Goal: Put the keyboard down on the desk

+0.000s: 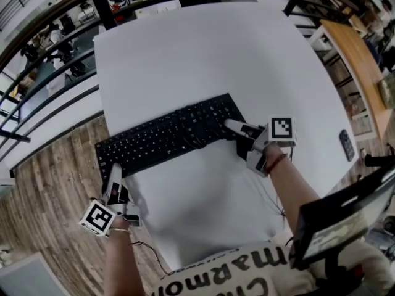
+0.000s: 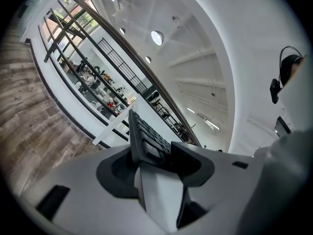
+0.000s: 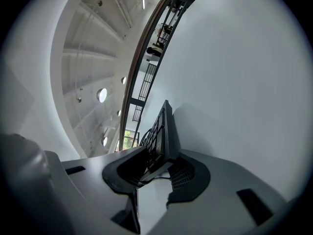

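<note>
- The black keyboard [image 1: 170, 134] lies slantwise over the white bench [image 1: 203, 60], one end towards 8 o'clock and the other towards 2 o'clock. Its 8 o'clock end reaches the bench's edge.
- Whether the keyboard rests on the bench or hangs just above it cannot be told from the head view.
- The left gripper [image 1: 115, 176] comes in from 7 o'clock. Its jaws are partly closed and clamp the keyboard's 8 o'clock end. In the left gripper view the keyboard [image 2: 146, 138] stands edge-on and hides the inner face of one jaw.
- The right gripper [image 1: 233, 128] reaches in from 4 o'clock and pinches the 2 o'clock end in a narrower grip. A thin dark cable [image 3: 155, 177] shows below the keyboard there, its run hidden.
- A small dark object [image 1: 347, 145] at the bench's 3 o'clock edge is too small to identify.
</note>
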Action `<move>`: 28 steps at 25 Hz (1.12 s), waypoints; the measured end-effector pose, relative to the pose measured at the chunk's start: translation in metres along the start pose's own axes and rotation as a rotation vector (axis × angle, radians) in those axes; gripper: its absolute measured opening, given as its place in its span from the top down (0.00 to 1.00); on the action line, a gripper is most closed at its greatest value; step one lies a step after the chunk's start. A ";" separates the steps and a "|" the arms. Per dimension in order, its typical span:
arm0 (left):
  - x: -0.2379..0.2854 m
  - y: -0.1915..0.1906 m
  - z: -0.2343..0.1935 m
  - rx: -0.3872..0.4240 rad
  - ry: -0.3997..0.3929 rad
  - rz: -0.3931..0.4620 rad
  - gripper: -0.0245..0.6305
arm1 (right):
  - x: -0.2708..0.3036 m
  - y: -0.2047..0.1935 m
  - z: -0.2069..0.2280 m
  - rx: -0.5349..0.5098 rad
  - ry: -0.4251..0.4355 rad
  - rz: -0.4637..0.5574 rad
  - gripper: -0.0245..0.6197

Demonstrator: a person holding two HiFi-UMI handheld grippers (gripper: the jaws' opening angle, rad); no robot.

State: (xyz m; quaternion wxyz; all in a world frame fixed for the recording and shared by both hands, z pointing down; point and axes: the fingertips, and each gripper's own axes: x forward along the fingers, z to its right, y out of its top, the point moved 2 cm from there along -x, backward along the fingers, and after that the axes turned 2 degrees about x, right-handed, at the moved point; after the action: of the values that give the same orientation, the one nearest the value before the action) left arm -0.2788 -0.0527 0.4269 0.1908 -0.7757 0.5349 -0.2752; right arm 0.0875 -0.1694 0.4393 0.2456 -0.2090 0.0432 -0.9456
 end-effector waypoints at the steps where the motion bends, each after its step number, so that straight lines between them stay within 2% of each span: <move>1: 0.000 0.000 0.000 -0.005 0.000 -0.001 0.68 | 0.000 0.000 -0.001 0.002 -0.002 0.001 0.75; 9: 0.001 -0.003 -0.002 -0.015 0.012 -0.010 0.68 | -0.001 0.000 0.003 0.012 -0.038 0.010 0.74; 16: 0.001 -0.004 -0.003 -0.004 0.039 -0.027 0.67 | -0.005 -0.001 0.006 0.043 -0.177 0.012 0.68; 23: -0.004 -0.001 -0.006 -0.005 0.035 -0.029 0.67 | -0.005 -0.006 0.002 0.033 -0.250 0.011 0.65; 28: 0.000 -0.005 -0.005 -0.003 0.042 -0.028 0.67 | -0.003 0.001 0.004 0.005 -0.248 0.024 0.63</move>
State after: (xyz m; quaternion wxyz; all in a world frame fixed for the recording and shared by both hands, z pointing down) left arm -0.2783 -0.0506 0.4334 0.1744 -0.7776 0.5281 -0.2931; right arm 0.0922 -0.1681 0.4417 0.2610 -0.3233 0.0127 -0.9095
